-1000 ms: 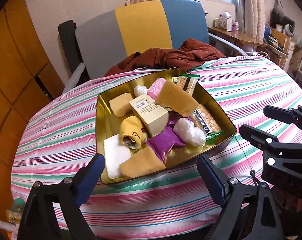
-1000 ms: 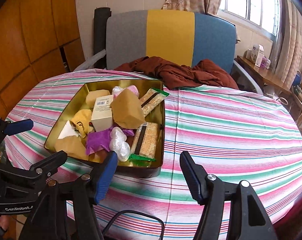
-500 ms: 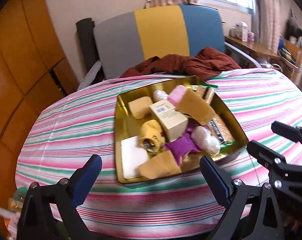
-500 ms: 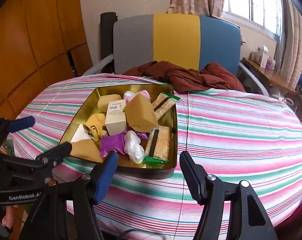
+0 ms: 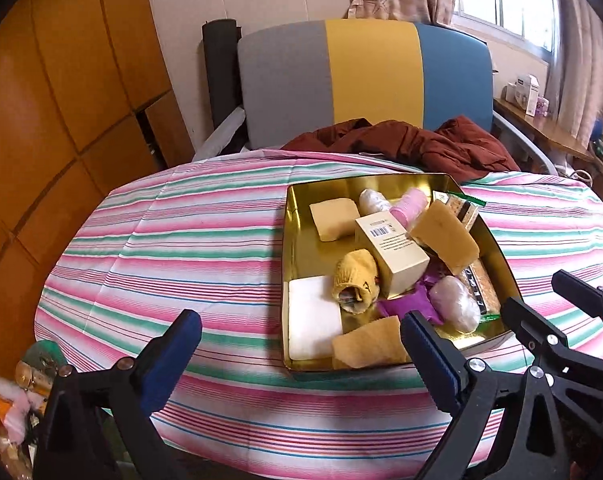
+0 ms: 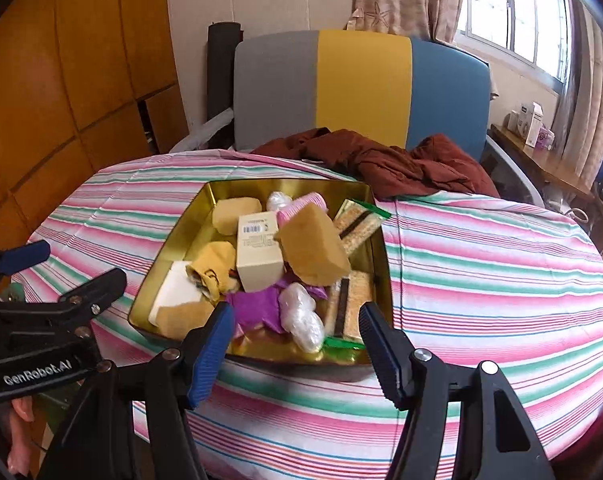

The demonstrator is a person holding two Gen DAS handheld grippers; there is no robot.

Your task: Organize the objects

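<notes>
Both sets of tongs hovering at the near edge of the bench, fingers spread wide, nothing between them — left tongs (image 5: 297, 354) low over the striped cloth (image 5: 189, 248), right tongs (image 6: 295, 338) framing the near rim of the gold tin (image 6: 169, 248). Everything loose sitting inside that tin, heaped rather than sorted: cream box (image 6: 258, 254) with a barcode on top, tan sponge wedge (image 6: 315, 246) leaning across it, yellow sock (image 5: 355, 280) curled beside, purple wrapper (image 6: 257, 306) and clear-wrapped bundle (image 6: 301, 316) toward the front, white pad (image 5: 313, 316) flat in the near left corner, two cereal bars (image 6: 347, 304) along the right wall, one poking over the rim at the far end. Pink roll (image 5: 411, 206) and a pale sponge (image 5: 335, 218) further back. Nothing of the kind out on the cloth itself. Hard to call the stage — could be a gathered-up tin at the close, could be a jumble waiting to be laid out; the tin alone fits either. No grasp in hand, just a poised stance. Any pick from here calling for care: pieces overlapping, soft ones likely to squash, the sponge wedge propped and apt to tip if its neighbour shifts. Brown garment (image 6: 381, 160) draped at the far edge, well clear of the tin.
</notes>
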